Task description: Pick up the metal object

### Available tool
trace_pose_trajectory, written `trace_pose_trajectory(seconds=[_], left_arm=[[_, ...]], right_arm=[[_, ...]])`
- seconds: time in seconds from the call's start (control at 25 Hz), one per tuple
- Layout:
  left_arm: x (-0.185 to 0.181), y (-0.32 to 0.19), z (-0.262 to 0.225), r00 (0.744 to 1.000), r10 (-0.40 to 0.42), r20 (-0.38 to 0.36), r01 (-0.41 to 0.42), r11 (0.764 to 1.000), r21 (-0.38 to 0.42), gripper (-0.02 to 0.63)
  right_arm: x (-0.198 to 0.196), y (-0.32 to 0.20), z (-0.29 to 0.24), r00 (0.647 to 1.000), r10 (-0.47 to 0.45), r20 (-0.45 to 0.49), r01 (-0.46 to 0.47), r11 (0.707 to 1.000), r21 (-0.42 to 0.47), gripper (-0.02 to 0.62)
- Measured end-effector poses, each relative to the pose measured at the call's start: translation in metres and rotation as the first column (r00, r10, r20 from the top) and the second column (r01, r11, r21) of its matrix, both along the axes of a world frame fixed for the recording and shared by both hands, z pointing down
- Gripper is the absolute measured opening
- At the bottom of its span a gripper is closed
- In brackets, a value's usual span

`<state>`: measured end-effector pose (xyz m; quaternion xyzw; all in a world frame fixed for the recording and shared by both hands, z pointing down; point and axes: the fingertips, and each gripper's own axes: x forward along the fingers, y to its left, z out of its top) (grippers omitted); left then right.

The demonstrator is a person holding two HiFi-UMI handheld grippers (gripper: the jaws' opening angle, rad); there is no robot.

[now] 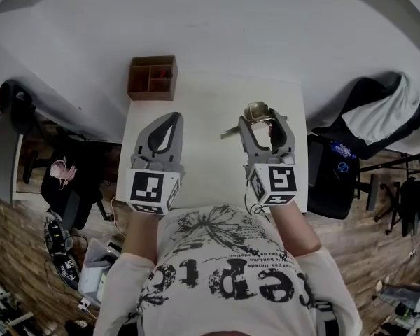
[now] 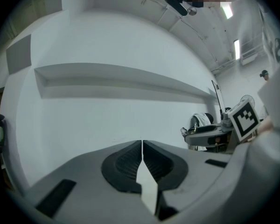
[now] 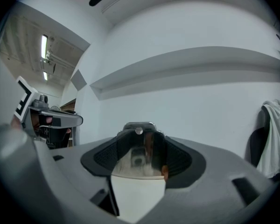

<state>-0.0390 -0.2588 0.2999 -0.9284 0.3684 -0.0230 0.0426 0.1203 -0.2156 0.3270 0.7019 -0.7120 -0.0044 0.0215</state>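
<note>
Right gripper (image 1: 266, 121) is clamped on the shiny metal object (image 3: 139, 146), which appears lifted off the white table (image 1: 203, 159). Left gripper (image 1: 164, 126) is pressed together with nothing between its jaws. Wooden compartment box (image 1: 152, 77) sits at the table's far edge. Judged: pick-up essentially made. Next calls for a steady grip and a level carry.

This looks like an office workroom. A plain white table (image 1: 210, 107) stands against a bare white wall (image 1: 217, 19). Black office chairs (image 1: 360, 93) flank it on a brown wood-plank floor (image 1: 14, 254) cluttered with cables and gear (image 1: 63, 240), under ceiling strip lights (image 2: 236, 49).
</note>
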Motion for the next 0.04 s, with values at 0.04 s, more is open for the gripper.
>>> trace_pose_trajectory(seconds=[0.04], left_arm=[[-0.0003,0.0003,0.0,1.0,0.001,-0.001,-0.001,1.0,0.002,0.012]], right_arm=[[-0.0009,-0.0001,0.0005,1.0,-0.002,0.0,0.002,1.0,0.0,0.281]])
